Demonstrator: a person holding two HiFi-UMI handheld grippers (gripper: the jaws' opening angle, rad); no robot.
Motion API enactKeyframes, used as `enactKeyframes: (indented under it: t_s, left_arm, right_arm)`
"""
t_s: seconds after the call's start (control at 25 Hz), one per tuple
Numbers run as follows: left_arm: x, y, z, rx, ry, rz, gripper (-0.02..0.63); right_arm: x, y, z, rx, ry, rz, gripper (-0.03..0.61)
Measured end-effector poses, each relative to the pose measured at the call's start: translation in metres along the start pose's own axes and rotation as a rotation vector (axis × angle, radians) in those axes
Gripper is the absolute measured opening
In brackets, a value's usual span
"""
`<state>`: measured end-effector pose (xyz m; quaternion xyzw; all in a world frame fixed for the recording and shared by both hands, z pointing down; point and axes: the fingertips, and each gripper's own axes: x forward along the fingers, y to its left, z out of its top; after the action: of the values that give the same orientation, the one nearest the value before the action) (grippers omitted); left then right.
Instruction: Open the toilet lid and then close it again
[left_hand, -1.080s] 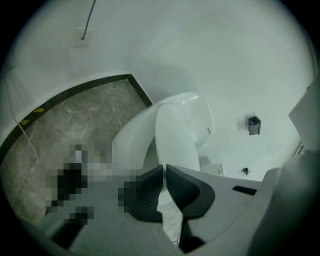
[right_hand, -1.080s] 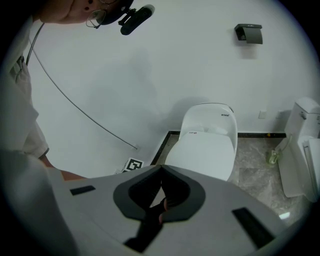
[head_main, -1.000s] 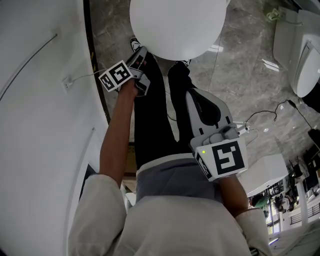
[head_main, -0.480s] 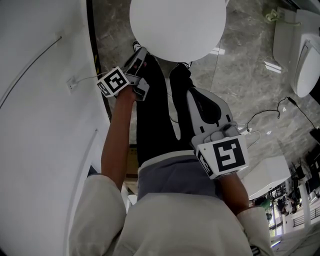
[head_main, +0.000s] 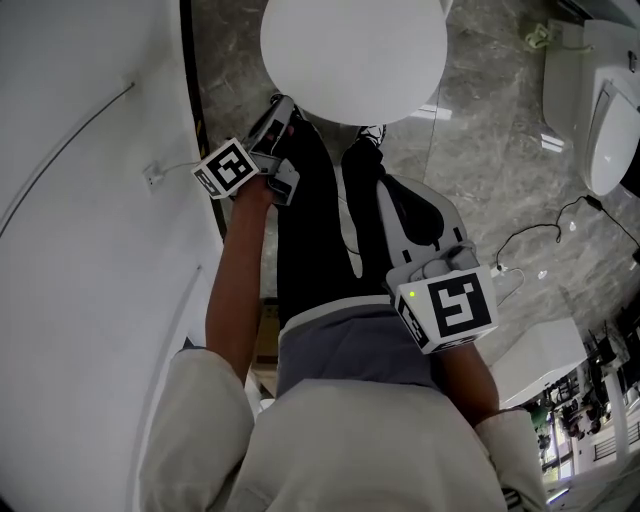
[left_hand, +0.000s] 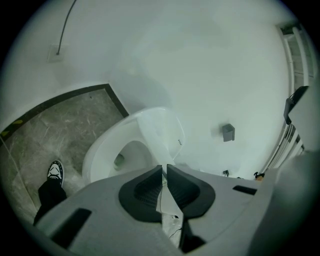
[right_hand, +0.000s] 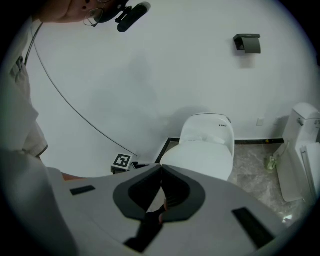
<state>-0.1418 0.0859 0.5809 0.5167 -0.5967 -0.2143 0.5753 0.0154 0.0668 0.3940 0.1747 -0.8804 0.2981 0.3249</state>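
Part-raised toilet lid (head_main: 352, 55), bowl (left_hand: 98, 150) uncovered

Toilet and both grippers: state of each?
lid: partly raised off the seat, edge pinched by the left gripper
seat: down on the bowl
left gripper: shut on the lid's edge
right gripper: shut, nothing between its jaws
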Motion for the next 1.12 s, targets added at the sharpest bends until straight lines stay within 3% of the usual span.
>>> enactKeyframes:
  t_s: [1.12]
  left_arm:
    - [0.009,-0.067,0.051,0.05,0.001,-0.038,0.02]
  right_arm:
    - [-0.03,0.008,0.06,0.005,-0.105,-0.042,0.011]
